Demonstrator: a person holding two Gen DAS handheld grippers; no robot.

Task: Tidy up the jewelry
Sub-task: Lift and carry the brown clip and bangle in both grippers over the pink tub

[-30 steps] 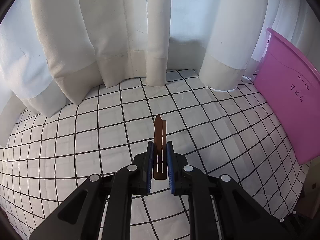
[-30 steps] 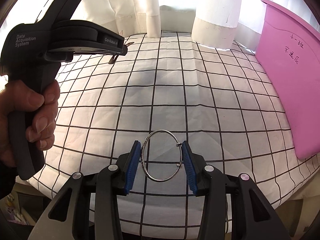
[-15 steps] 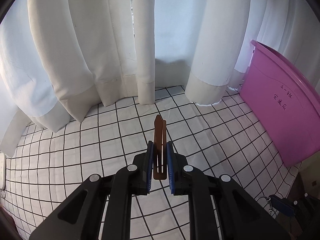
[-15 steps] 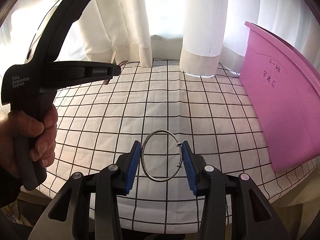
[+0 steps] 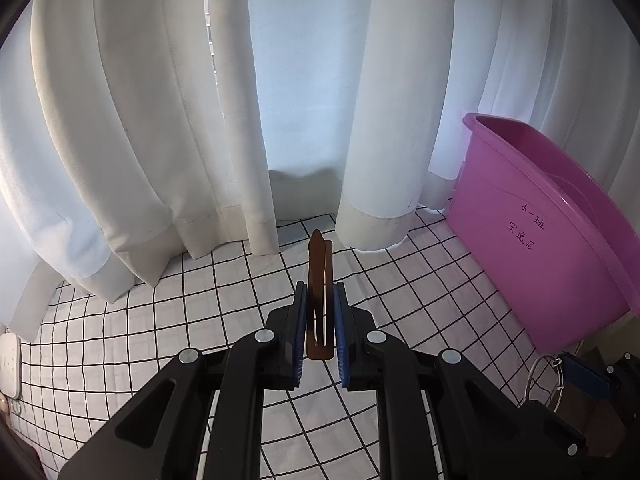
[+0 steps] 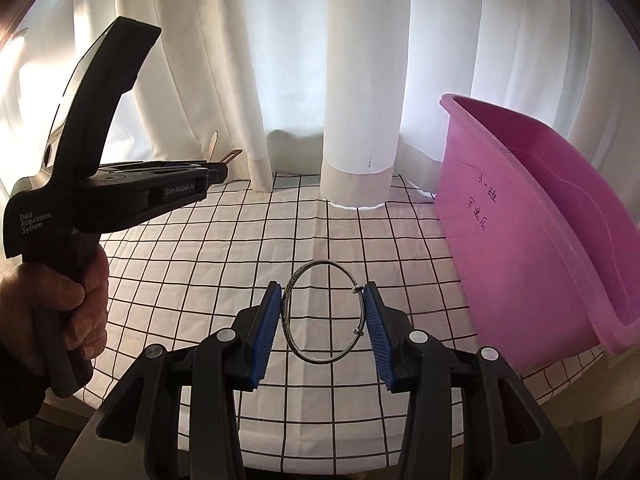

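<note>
Both grippers loaded, held up over the table

Left gripper [image 5: 320, 316] jaws clamped tight on a brown hair clip [image 5: 319, 280], tip pointing at the curtain [image 5: 160, 120]. Right gripper [image 6: 324, 320] jaws pinch a silver bangle [image 6: 324, 312] w/ the pink tub [image 6: 540, 240] off to the right on the checked cloth [image 6: 200, 260].

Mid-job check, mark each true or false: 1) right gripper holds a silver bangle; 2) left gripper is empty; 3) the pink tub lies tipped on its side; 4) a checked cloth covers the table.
1) True: the right gripper is shut on the silver bangle.
2) False: the left gripper is shut on a brown hair clip.
3) False: the pink tub stands upright, open at the top.
4) True: a white cloth with black grid lines covers it.
</note>
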